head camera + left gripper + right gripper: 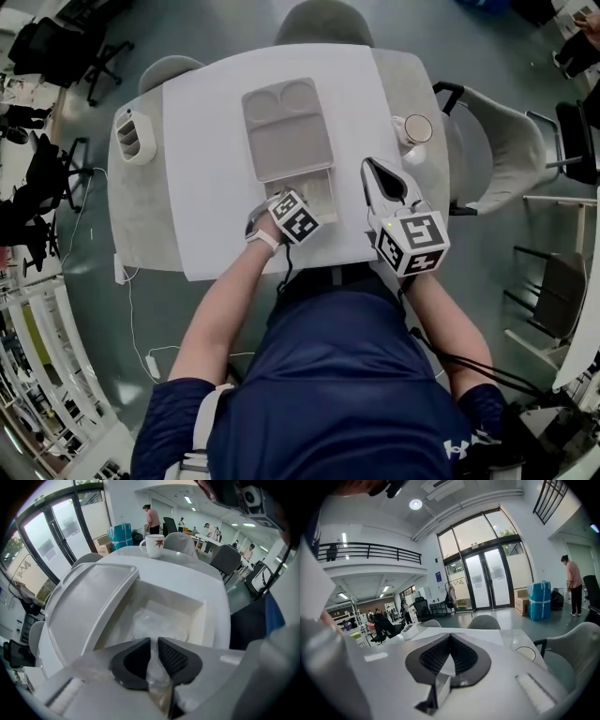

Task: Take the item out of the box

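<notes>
Only left gripper view shows left gripper (154, 643) pinching clear bag (155, 623) in box (212, 620), right gripper (450, 640) pressed together, empty.

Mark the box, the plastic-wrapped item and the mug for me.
box (173, 596), left gripper view, on its far inner wall.
plastic-wrapped item (157, 623), left gripper view, on the crinkled clear wrap lying inside the box.
mug (151, 548), left gripper view, on its white side.

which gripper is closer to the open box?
Left. The left gripper is at the near edge of the box, shut on the clear bag inside; the right gripper is shut, off its right side.
</notes>
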{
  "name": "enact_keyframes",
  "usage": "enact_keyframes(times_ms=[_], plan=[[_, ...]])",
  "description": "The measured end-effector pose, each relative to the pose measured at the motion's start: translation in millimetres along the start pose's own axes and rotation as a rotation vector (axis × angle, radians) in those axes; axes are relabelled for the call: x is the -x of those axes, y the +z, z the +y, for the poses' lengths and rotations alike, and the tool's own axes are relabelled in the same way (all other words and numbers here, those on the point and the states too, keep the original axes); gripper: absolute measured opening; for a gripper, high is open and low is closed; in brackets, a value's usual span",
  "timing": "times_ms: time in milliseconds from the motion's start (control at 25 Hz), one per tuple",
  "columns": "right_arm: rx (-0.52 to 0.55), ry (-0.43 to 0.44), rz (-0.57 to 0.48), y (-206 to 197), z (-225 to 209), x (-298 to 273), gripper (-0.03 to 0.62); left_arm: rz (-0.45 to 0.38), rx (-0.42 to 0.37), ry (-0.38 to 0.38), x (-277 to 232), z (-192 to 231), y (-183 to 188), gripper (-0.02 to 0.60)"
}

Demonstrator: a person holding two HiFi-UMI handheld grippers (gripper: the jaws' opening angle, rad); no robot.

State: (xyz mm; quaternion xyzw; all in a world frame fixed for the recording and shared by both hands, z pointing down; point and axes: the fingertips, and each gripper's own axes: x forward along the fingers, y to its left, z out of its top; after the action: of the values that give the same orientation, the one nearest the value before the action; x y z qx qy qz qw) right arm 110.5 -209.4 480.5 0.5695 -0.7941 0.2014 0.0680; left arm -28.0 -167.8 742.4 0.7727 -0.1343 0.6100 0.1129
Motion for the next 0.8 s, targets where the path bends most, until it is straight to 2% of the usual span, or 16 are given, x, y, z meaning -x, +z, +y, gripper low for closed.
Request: enact_keyframes(times_ms=[160, 320, 520, 800], plan=[[-0.007, -0.014, 0.004, -3.4, 1.4, 8.6, 0.002, -0.059, 0.017, -0.008, 4.3, -4.6, 4.0, 0.018], [-0.002, -0.008, 0.017, -6.7, 4.4, 12.8, 0.002, -0.109, 0.034, -0.008, 9.8, -8.7, 11.6, 0.015], [0.008, 0.011, 0.035, -11.9, 10.4, 9.6, 0.002, -0.221, 0.084, 0.031, 34.6, -0.2, 31.9, 0.014], [0.032, 0.074, 0.057, -15.7, 32.0, -2.7, 0.002, -0.328, 0.159, 0.079, 80.2, 13.5, 32.8, 0.014]])
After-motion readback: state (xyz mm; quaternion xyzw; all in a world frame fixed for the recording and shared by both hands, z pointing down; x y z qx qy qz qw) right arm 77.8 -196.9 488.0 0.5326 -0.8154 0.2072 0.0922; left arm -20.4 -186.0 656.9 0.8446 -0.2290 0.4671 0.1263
